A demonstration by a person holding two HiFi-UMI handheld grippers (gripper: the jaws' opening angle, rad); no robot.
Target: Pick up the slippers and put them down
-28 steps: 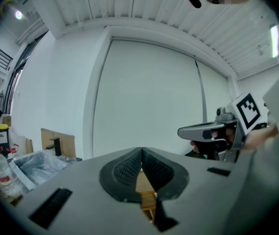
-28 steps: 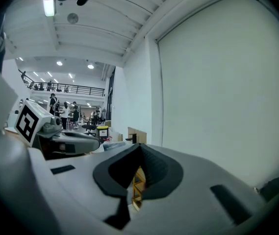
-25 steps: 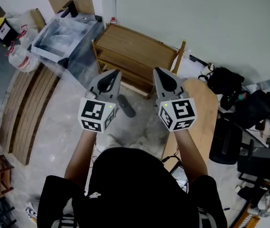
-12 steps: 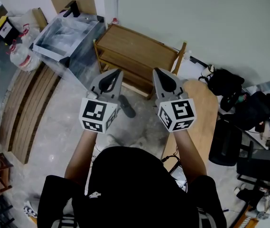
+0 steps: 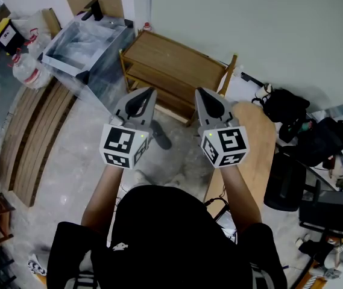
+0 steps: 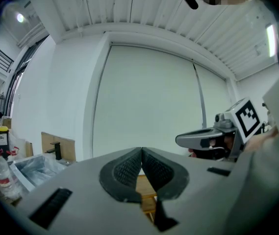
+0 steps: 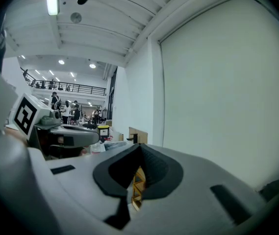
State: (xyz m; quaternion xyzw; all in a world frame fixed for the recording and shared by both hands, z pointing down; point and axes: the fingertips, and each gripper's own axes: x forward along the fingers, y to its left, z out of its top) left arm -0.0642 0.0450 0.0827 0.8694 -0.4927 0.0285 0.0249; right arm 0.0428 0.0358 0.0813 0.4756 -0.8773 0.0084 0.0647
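One dark slipper (image 5: 160,134) lies on the pale floor in front of the wooden shoe rack (image 5: 171,65), between my two grippers in the head view. Held level and side by side, both grippers point toward the rack and the white wall. My left gripper (image 5: 149,91) is shut with nothing in it; its pads (image 6: 129,168) meet at the tips. Its twin, my right gripper (image 5: 199,91), is likewise shut and empty, pads (image 7: 151,170) touching. A slice of the rack (image 7: 137,185) shows below the right pads. No second slipper is in view.
A clear plastic bin (image 5: 84,47) stands left of the rack, with water bottles (image 5: 25,71) and wooden planks (image 5: 35,131) further left. A wooden board (image 5: 255,149) lies at the right, beside black bags (image 5: 316,137) and a dark bin (image 5: 287,179).
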